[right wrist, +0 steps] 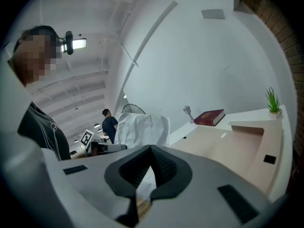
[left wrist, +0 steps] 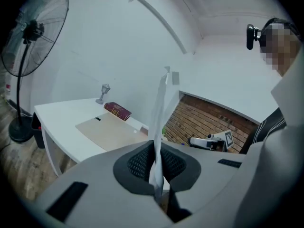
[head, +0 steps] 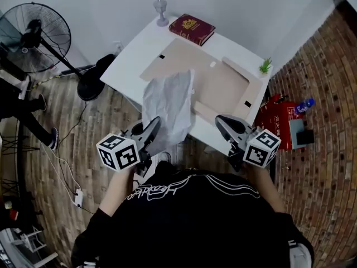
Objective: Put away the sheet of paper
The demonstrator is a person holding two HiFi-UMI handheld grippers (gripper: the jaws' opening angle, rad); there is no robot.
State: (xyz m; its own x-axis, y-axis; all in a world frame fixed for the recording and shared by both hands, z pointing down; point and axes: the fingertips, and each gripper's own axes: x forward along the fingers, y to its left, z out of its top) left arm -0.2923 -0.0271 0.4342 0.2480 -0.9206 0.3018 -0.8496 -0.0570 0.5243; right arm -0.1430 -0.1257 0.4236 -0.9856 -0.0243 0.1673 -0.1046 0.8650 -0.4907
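A crumpled white sheet of paper hangs over the near edge of the white desk. My left gripper is shut on its lower edge. In the left gripper view the sheet rises edge-on from between the pads of the left gripper. My right gripper hovers to the right of the sheet, near the desk's front edge. In the right gripper view the right gripper has its jaws together with nothing between them, and the sheet stands beyond them to the left.
A beige mat with a raised lip on its right covers much of the desk. A red book, a goblet and a small plant stand along the far edge. A fan stands at left, red packaging on the floor at right.
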